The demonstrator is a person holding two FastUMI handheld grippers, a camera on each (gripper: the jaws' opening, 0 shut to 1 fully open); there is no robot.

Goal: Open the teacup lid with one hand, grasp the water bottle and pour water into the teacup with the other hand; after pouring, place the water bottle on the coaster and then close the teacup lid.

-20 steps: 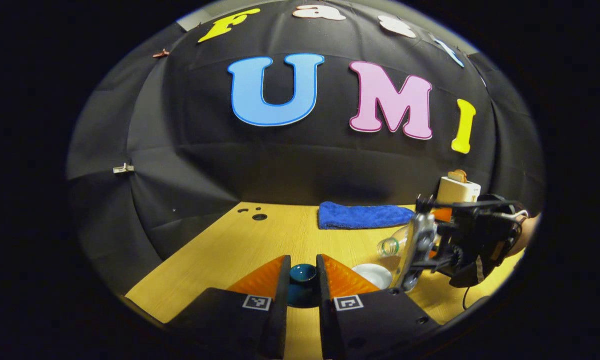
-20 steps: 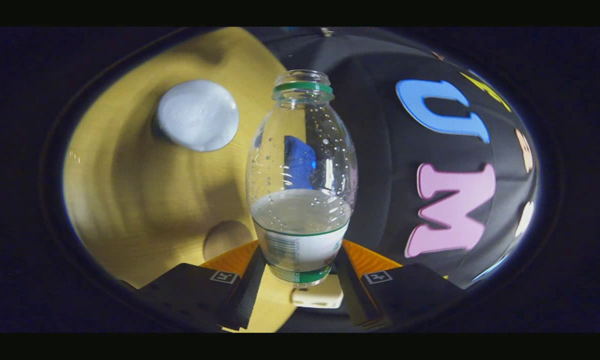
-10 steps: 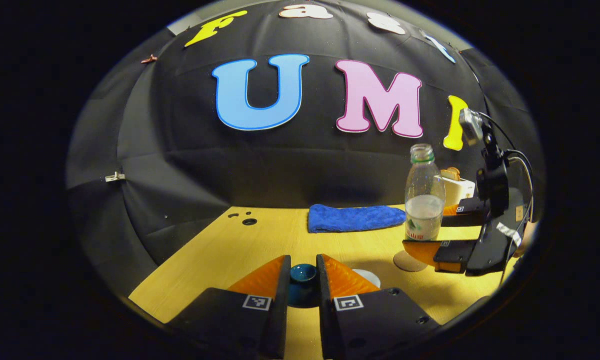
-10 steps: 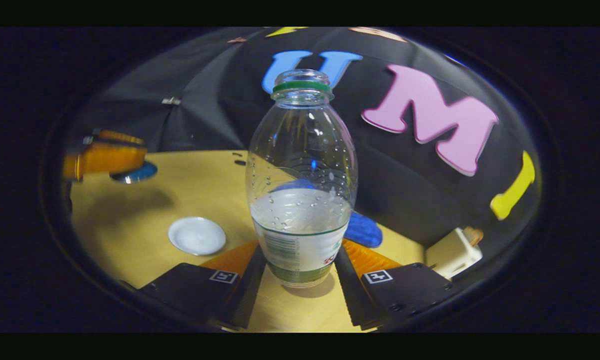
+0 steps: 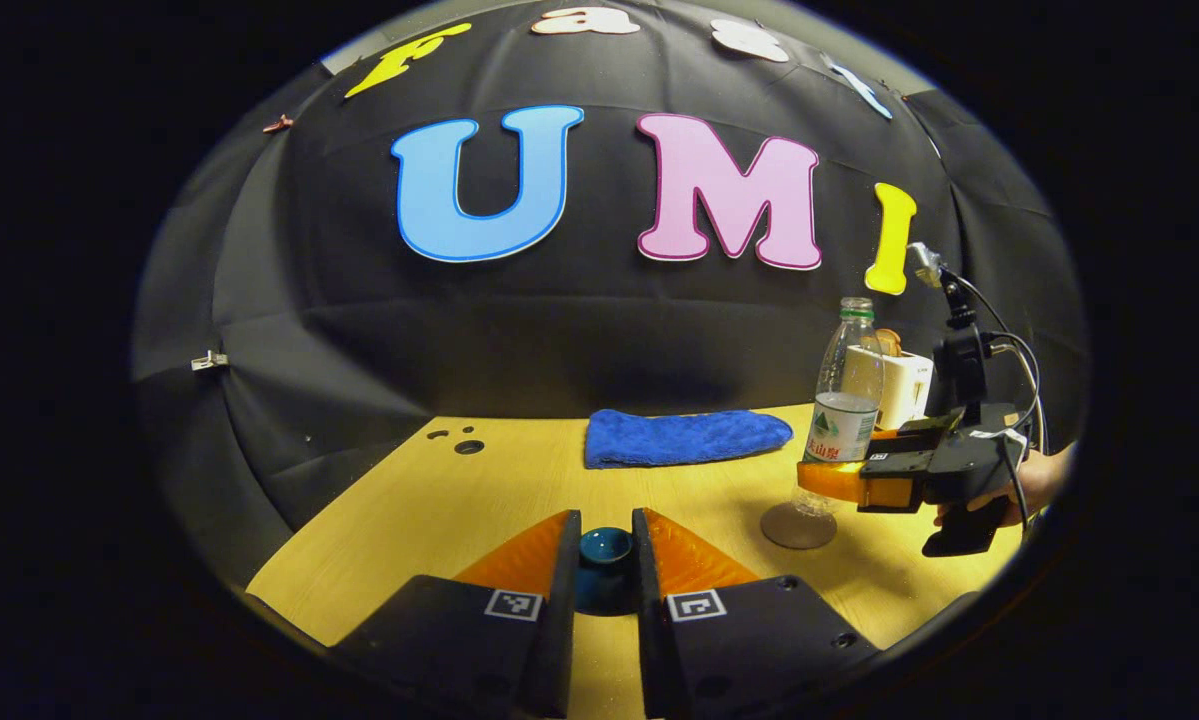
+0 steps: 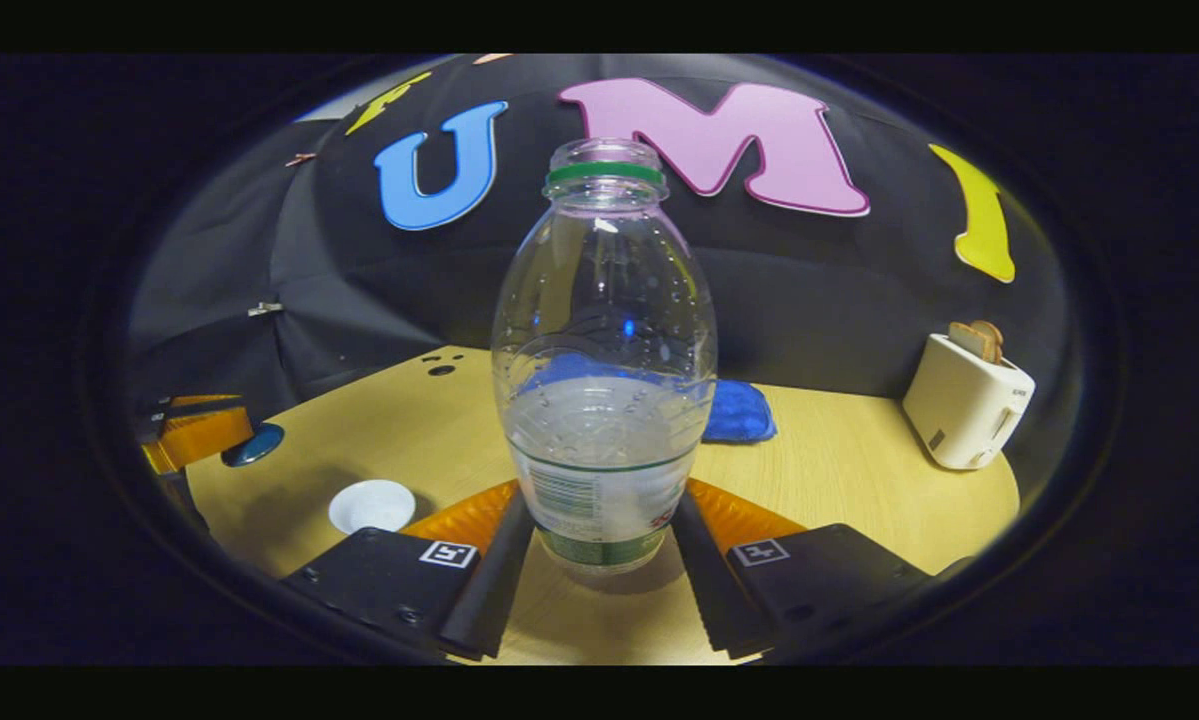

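In the right gripper view, my right gripper [image 6: 604, 500] is shut on the label of the clear water bottle [image 6: 604, 380]. The bottle stands upright, uncapped and about a third full. In the left gripper view the bottle [image 5: 844, 400] stands over the round brown coaster [image 5: 799, 525], its base at or just above it. The white teacup [image 6: 371, 505] sits uncovered on the table at the lower left. My left gripper [image 5: 606, 525] is shut on the knob of the dark blue teacup lid [image 5: 605, 548] and holds it above the table. The lid [image 6: 254, 443] also appears beyond the cup.
A blue towel [image 5: 684, 438] lies at the back of the yellow table [image 5: 479, 500]. A white toaster [image 6: 967, 410] with toast in it stands at the back right. Small holes [image 5: 467, 446] mark the table's far left corner. A hand [image 5: 1034, 485] holds the right gripper.
The bottle went from tilted near the teacup to upright, then moved right and down onto the coaster spot. The left gripper kept the lid and barely moved.
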